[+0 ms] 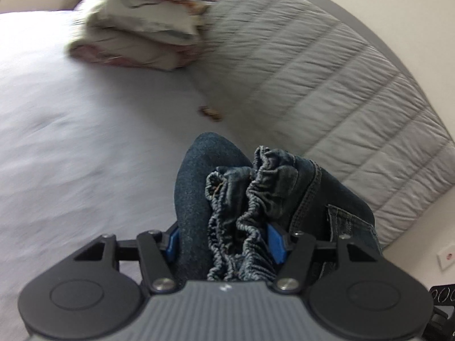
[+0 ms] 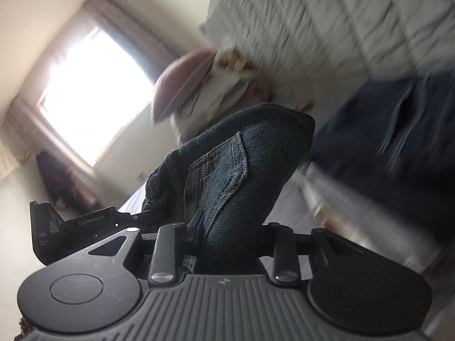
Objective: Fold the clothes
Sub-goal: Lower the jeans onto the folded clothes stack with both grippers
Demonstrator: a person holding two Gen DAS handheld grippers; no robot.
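A pair of dark blue jeans (image 1: 199,187) is held up over the bed by both grippers. In the left wrist view my left gripper (image 1: 224,238) is shut on the bunched elastic waistband (image 1: 256,193), with its blue pads (image 1: 275,241) pressing the denim from both sides. In the right wrist view my right gripper (image 2: 231,227) is shut on a fold of the jeans (image 2: 256,142) that shows a stitched pocket (image 2: 224,167). More dark denim (image 2: 398,142) hangs blurred at the right. The black frame of the other gripper (image 2: 71,227) shows at the left.
A white bed sheet (image 1: 71,142) lies below, with a grey quilted headboard (image 1: 327,71) behind it. A stack of folded patterned bedding (image 1: 142,34) topped by a pink pillow sits at the bed's head. A small brown object (image 1: 210,113) lies on the sheet. A bright window (image 2: 93,96) fills the left.
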